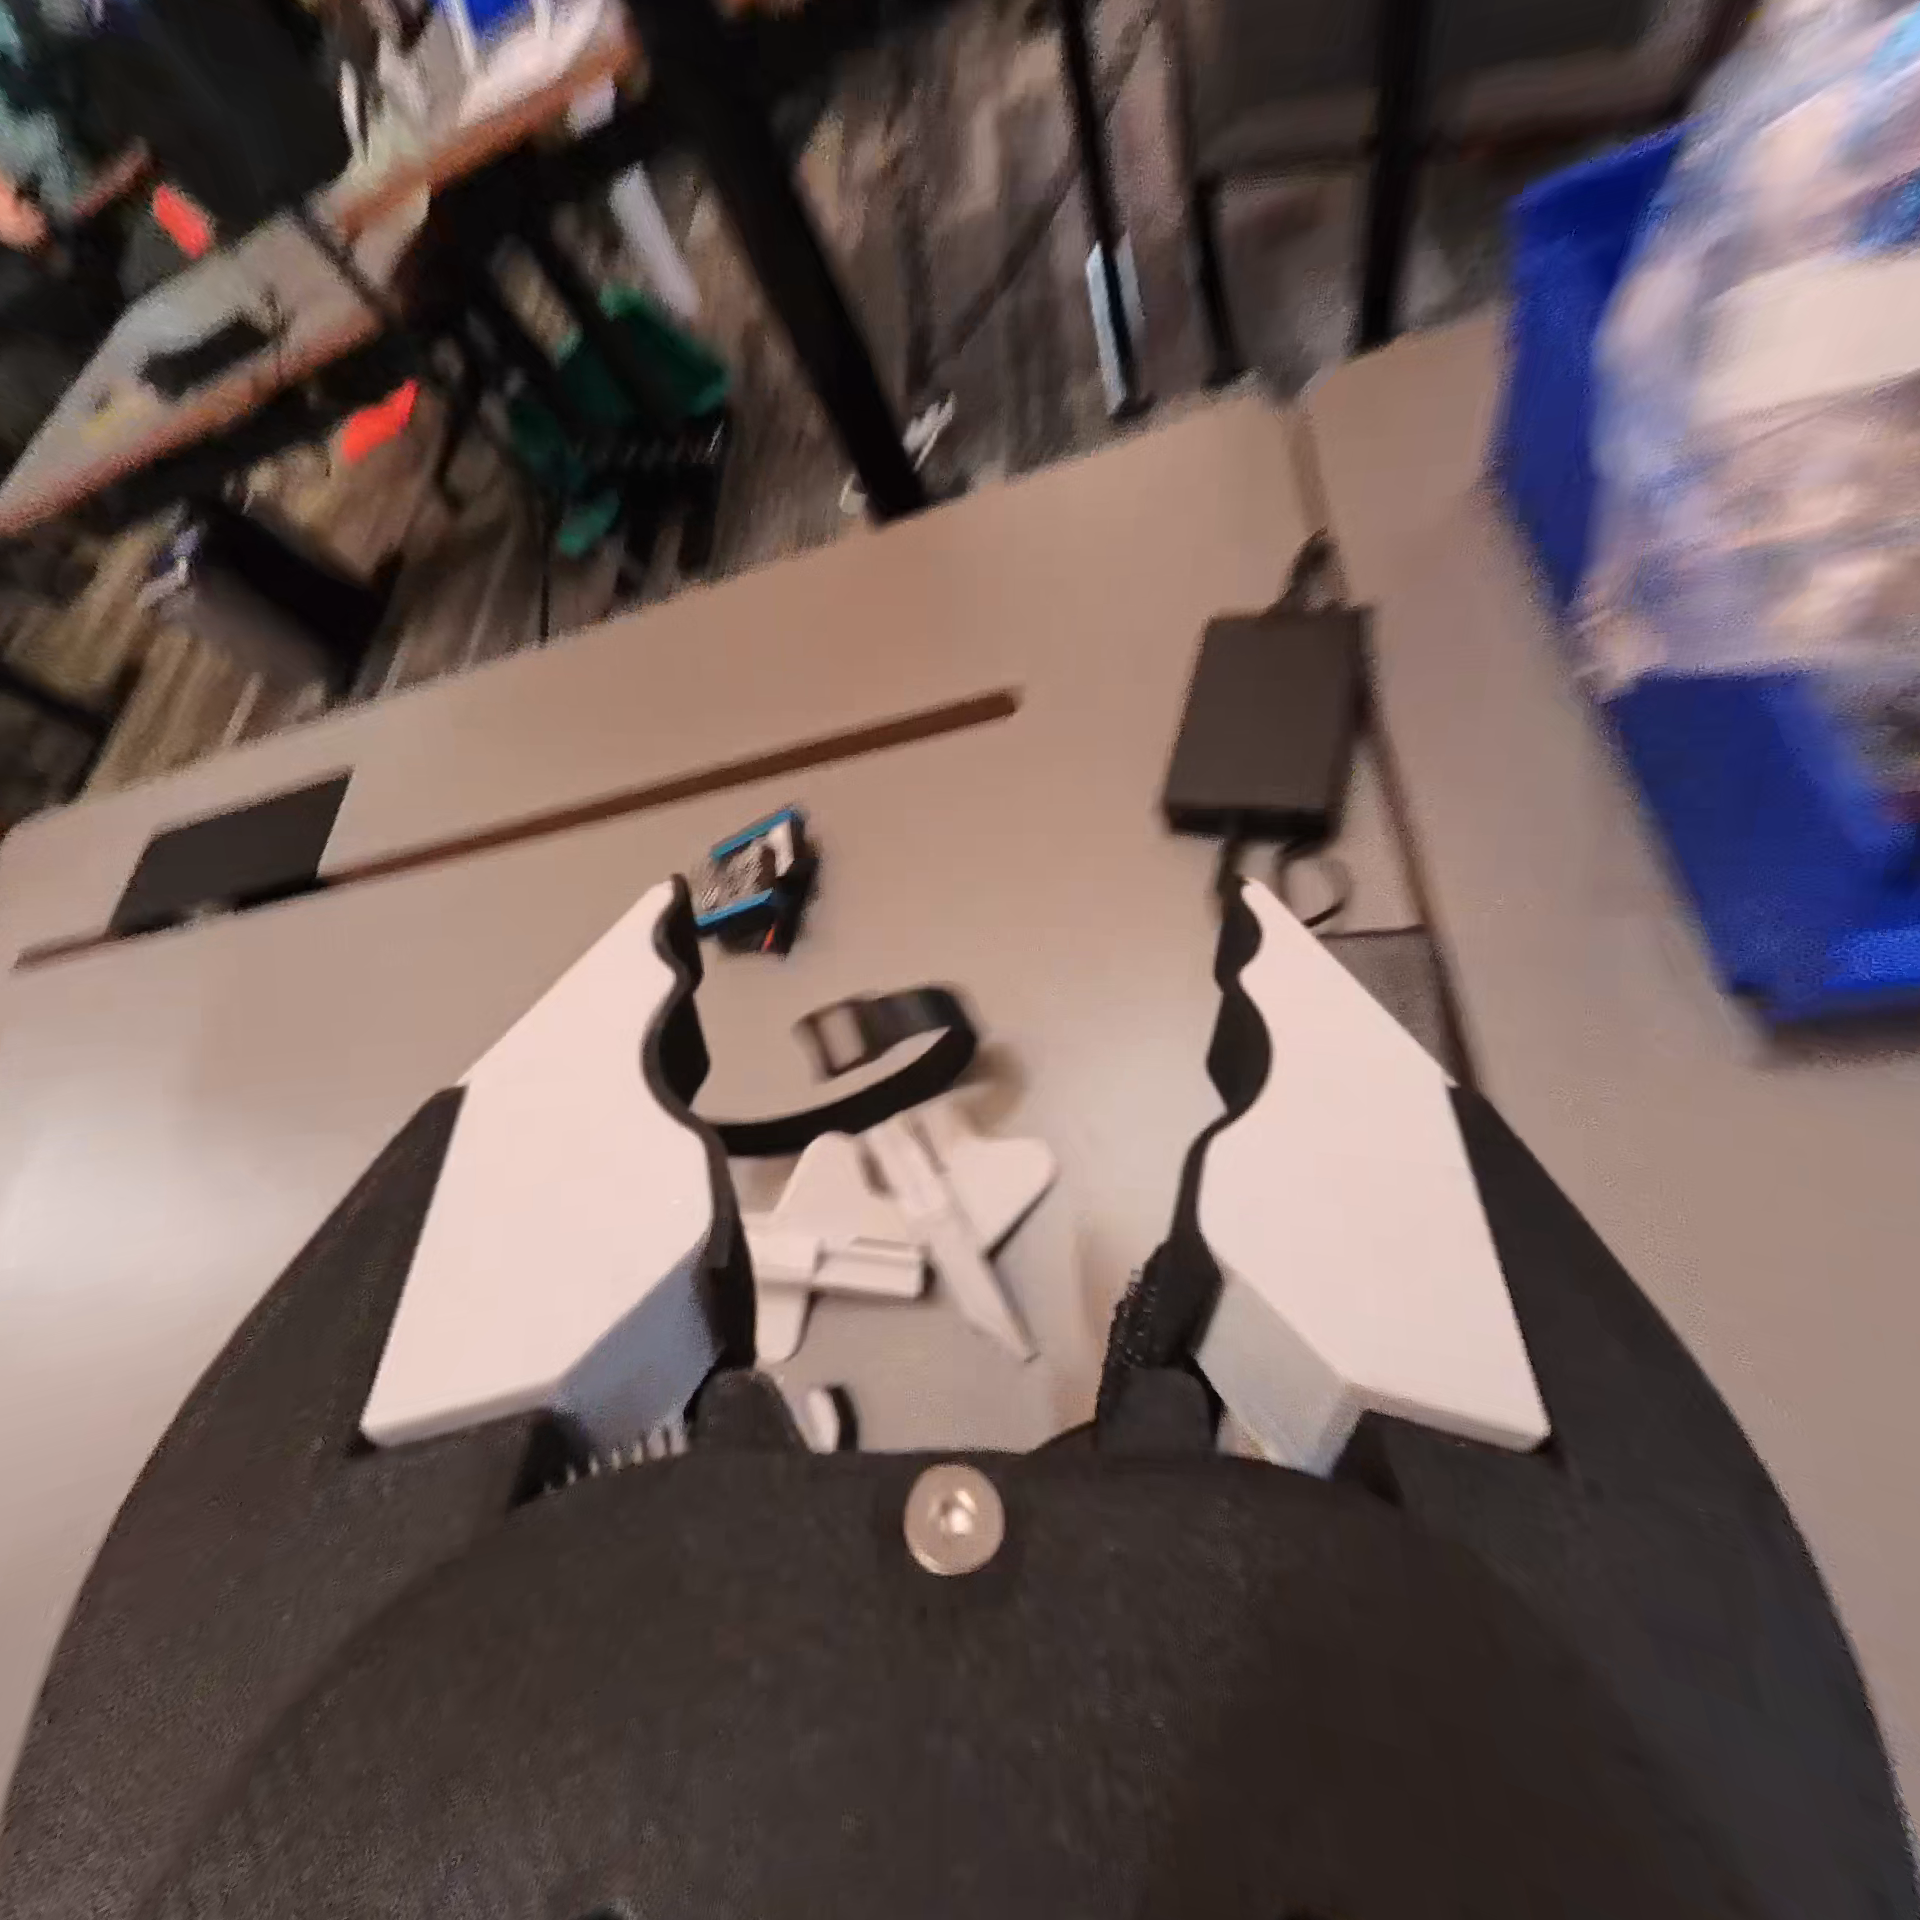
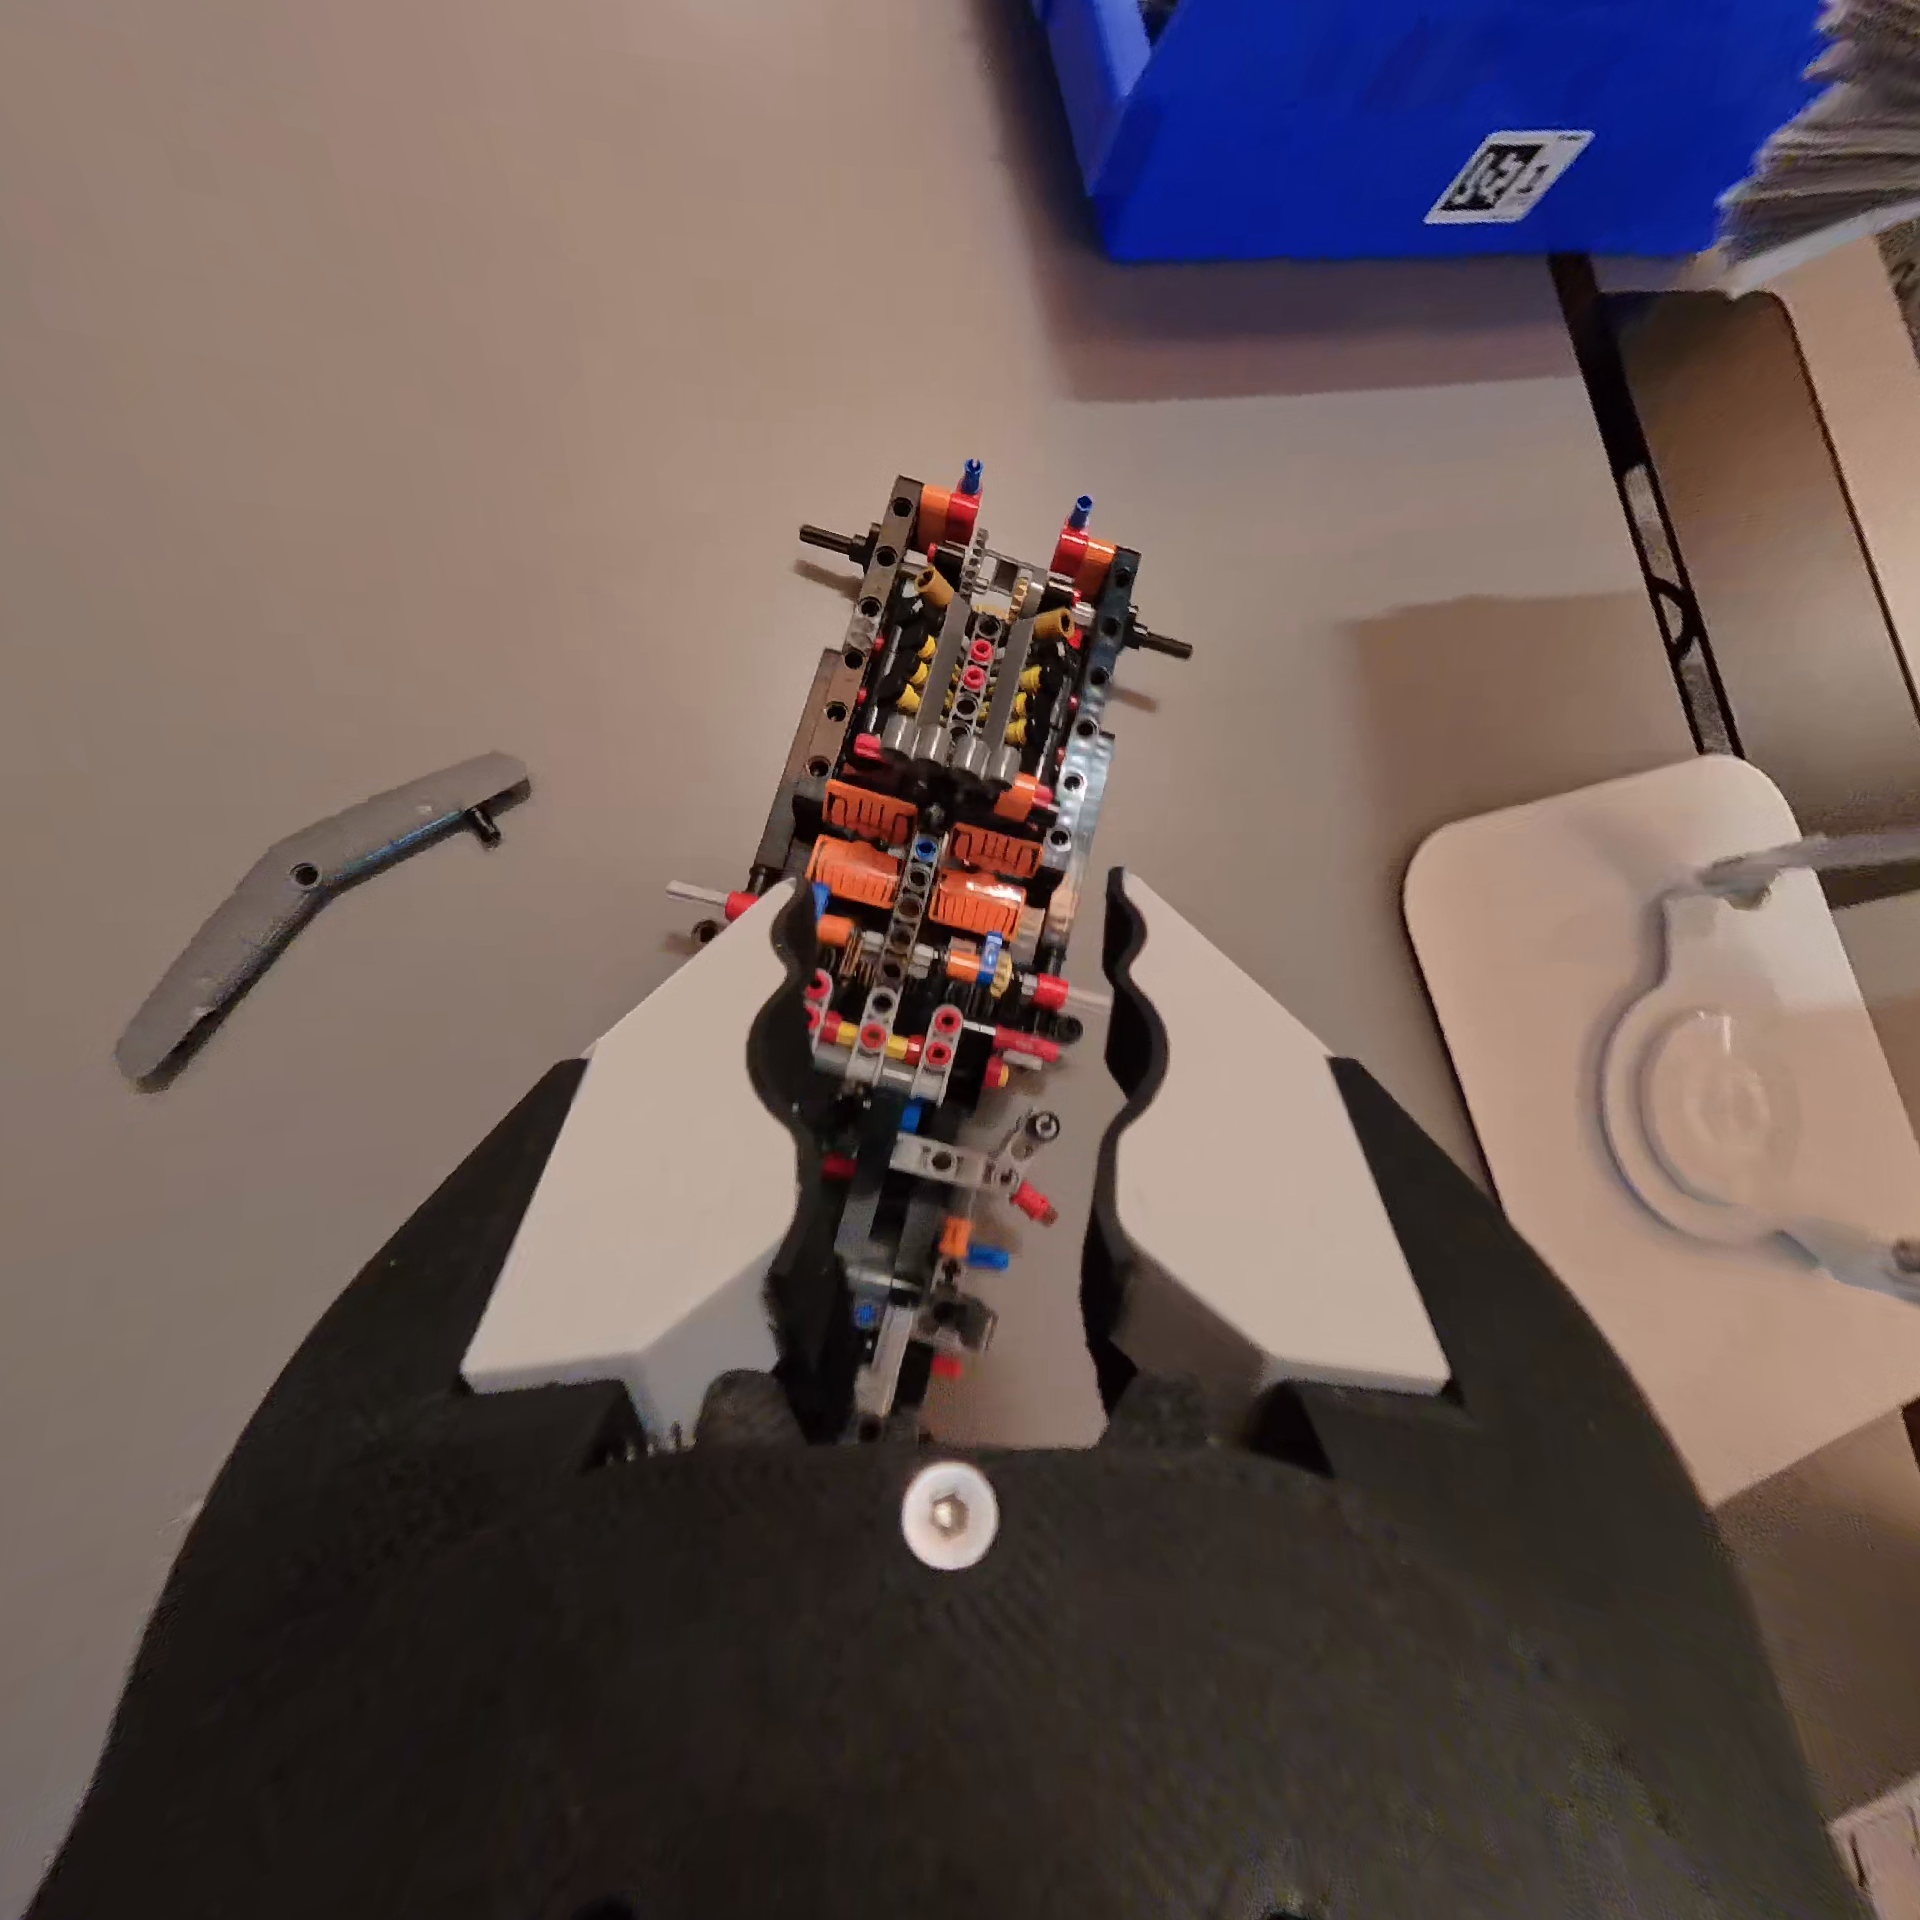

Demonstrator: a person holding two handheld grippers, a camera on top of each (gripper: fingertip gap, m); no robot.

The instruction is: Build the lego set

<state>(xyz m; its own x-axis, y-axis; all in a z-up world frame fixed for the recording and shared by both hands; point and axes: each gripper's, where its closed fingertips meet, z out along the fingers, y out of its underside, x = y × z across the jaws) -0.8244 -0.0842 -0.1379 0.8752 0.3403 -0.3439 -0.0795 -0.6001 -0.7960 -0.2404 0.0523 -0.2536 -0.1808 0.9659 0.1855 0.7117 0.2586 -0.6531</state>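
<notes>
In the right wrist view, the long multicoloured lego chassis (image 2: 966, 831) lies at frame centre on the beige table (image 2: 416, 416). The bent grey lego panel (image 2: 312, 904) lies to its left, the blue plastic bin (image 2: 1299, 156) at upper right, the white flat stand (image 2: 1558, 1039) at right.

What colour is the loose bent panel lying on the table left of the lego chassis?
Grey: the bent panel shows best in the right wrist view.
</notes>
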